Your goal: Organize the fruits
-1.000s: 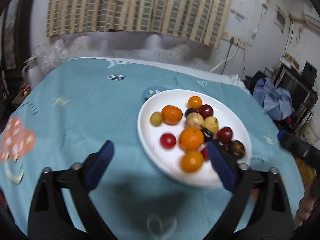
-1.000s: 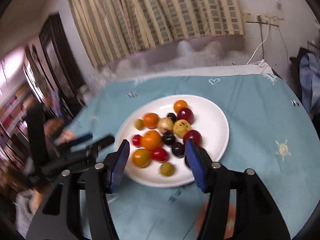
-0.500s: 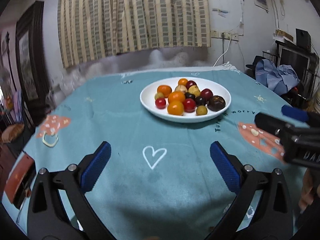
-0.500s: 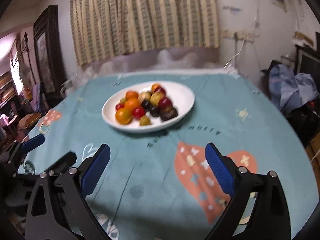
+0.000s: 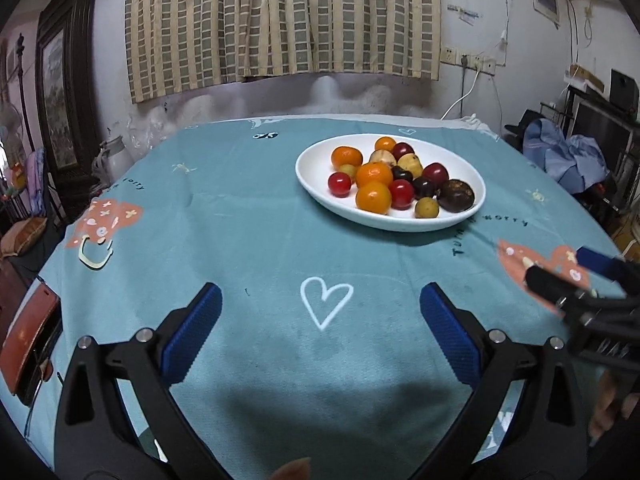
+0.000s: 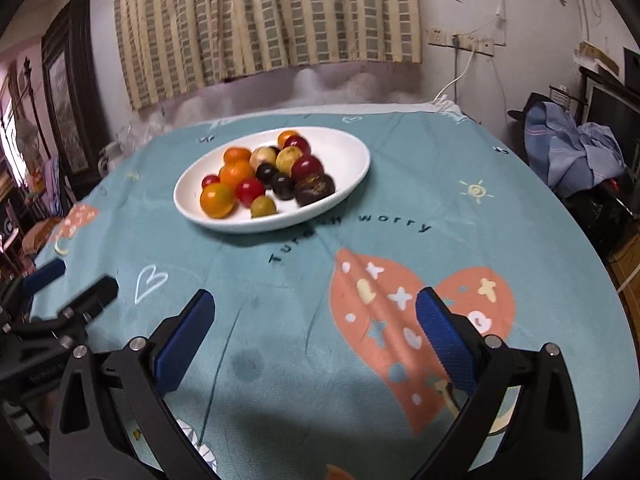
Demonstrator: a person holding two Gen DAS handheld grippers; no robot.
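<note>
White oval plate [image 5: 316, 184], glazed, sits on the far half of the table, on a teal printed tablecloth [image 5: 248, 216]. Contents: a heap of small fruits [image 5: 396, 184], touching one another — several orange citrus [image 5: 373, 197], red cherry tomatoes [image 5: 339, 184], yellow-green rounds, near-black berries and one larger dark, mottled fruit [image 5: 456, 195] at the right rim.

Handling, by estimate: all light; skins smooth and likely to roll or slip; tomatoes and berries soft, bruising under a hard pinch. Best taken singly across the widest girth, outer pieces first. Plate rigid, breakable.

Left gripper [image 5: 320, 328]: fingers spread wide, holding nothing, low over the near cloth, well apart from the plate.

Right gripper [image 6: 316, 332]: likewise spread and unladen, over the salmon-coloured print.

Surround: striped curtain [image 5: 280, 20], wall sockets, heaped blue clothing [image 6: 572, 148].
</note>
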